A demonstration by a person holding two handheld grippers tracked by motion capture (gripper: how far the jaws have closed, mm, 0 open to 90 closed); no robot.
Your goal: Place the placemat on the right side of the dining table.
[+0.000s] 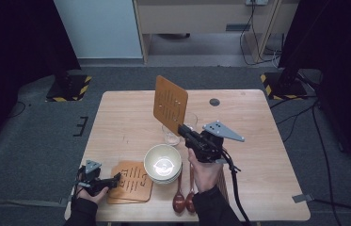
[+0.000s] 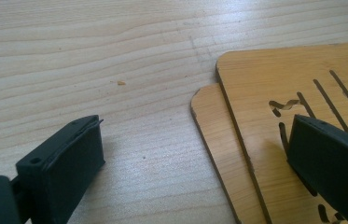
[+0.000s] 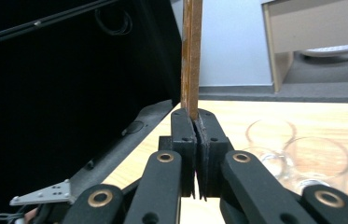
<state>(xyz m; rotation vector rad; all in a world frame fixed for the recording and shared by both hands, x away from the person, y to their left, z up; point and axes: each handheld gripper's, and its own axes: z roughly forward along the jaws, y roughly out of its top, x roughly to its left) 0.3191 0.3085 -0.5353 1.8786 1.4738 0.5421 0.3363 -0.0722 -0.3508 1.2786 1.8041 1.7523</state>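
Observation:
My right gripper (image 1: 184, 129) (image 3: 196, 116) is shut on the lower corner of a thin wooden mat (image 1: 170, 104) (image 3: 191, 51) with cut slots. It holds the mat upright above the middle of the table. In the right gripper view the mat stands edge-on between the pressed pads. My left gripper (image 1: 115, 178) (image 2: 195, 158) rests low at the table's front left, open. Its right finger (image 2: 335, 163) is over the top one of two stacked wooden mats (image 1: 133, 182) (image 2: 297, 88); its left finger (image 2: 64, 163) is over bare tabletop.
A stack of pale bowls (image 1: 163, 163) sits just right of the flat mats. Two wooden spoons (image 1: 185, 197) lie in front of the bowls. Clear glasses (image 1: 171, 135) (image 3: 316, 161) stand behind the bowls, below the raised mat. The wooden table (image 1: 258, 155) has bare room at the right.

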